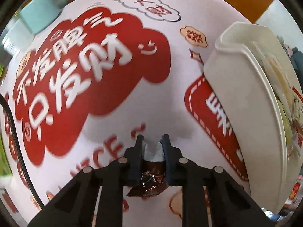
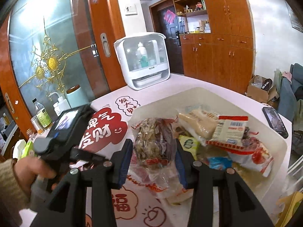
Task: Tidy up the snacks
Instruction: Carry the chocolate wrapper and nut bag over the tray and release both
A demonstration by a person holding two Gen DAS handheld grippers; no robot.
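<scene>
My left gripper (image 1: 153, 139) is shut on a small brown-wrapped snack with a pale end (image 1: 152, 172), held above the printed tablecloth (image 1: 117, 102), left of the white bin (image 1: 238, 98). My right gripper (image 2: 154, 145) is shut on a clear bag of brown dried snacks with red print (image 2: 153, 143), held over the near left edge of the white bin (image 2: 208, 94). The bin holds several snack packets (image 2: 229, 132). The left gripper's body (image 2: 62, 132) and the hand on it show at the left of the right wrist view.
A white countertop appliance (image 2: 144, 60) stands at the table's far side. Bottles and a teal canister (image 2: 75, 96) stand at the far left. A phone (image 2: 275, 119) lies right of the bin. Wooden cabinets and a glass door are behind.
</scene>
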